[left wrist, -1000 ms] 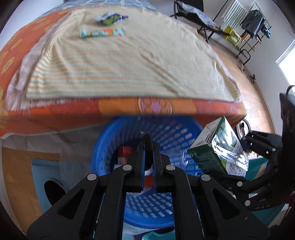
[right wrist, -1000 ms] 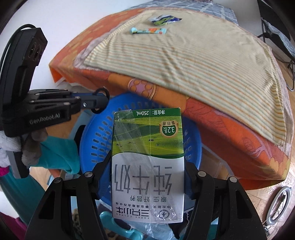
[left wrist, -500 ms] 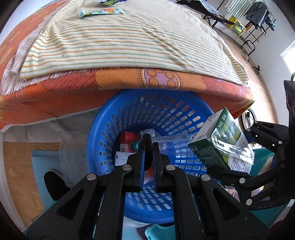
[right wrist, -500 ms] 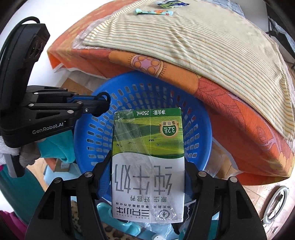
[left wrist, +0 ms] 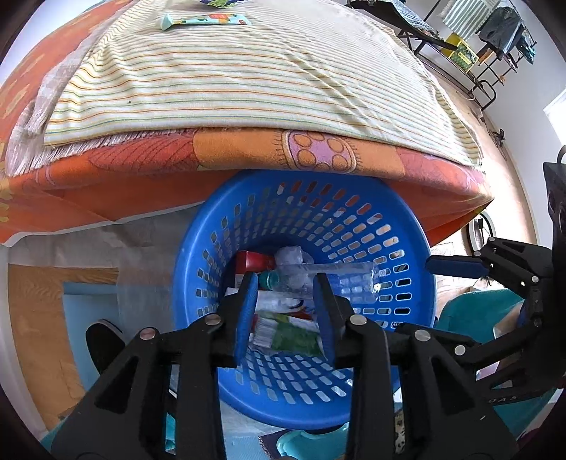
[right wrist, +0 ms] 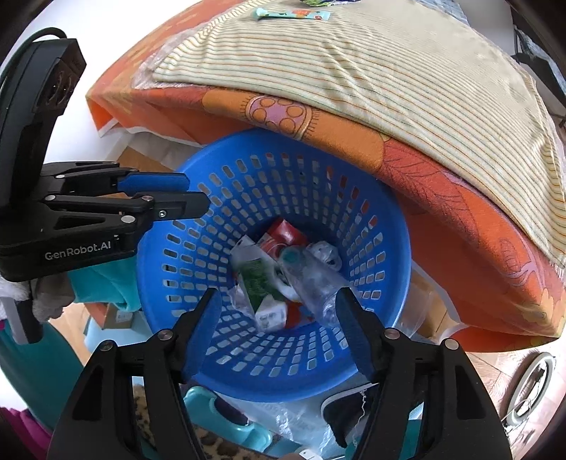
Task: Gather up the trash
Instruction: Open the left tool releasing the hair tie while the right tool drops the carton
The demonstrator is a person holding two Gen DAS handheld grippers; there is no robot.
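You hold both grippers over a blue perforated basket (right wrist: 382, 283) that stands on the floor against the edge of a bed, partly tucked under its orange patterned cover (left wrist: 226, 152). Your left gripper (left wrist: 284, 283) points steeply down into the basket with its jaws opening and nothing gripped between the blue pads; only the basket's contents show through the gap. Your right gripper (right wrist: 279, 300) hangs beside it, jaws also easing apart and empty, the pads well clear of anything.

The green-and-white milk carton (right wrist: 256, 283) lies on its side at the bottom of the basket, among other trash: a crumpled clear plastic bottle (right wrist: 315, 279) with a teal cap, a red carton (right wrist: 286, 235) and some crumpled white wrapping. In the left wrist view the same carton (left wrist: 290, 334) shows just below the bottle (left wrist: 339, 276).

On the bed, a striped cream cloth (left wrist: 247, 78) covers the top. Near its far edge lie two pieces of trash outside the basket: a long teal snack wrapper (left wrist: 205, 19) and, just beyond it at the frame's rim, a crumpled green-and-blue packet (left wrist: 221, 2).
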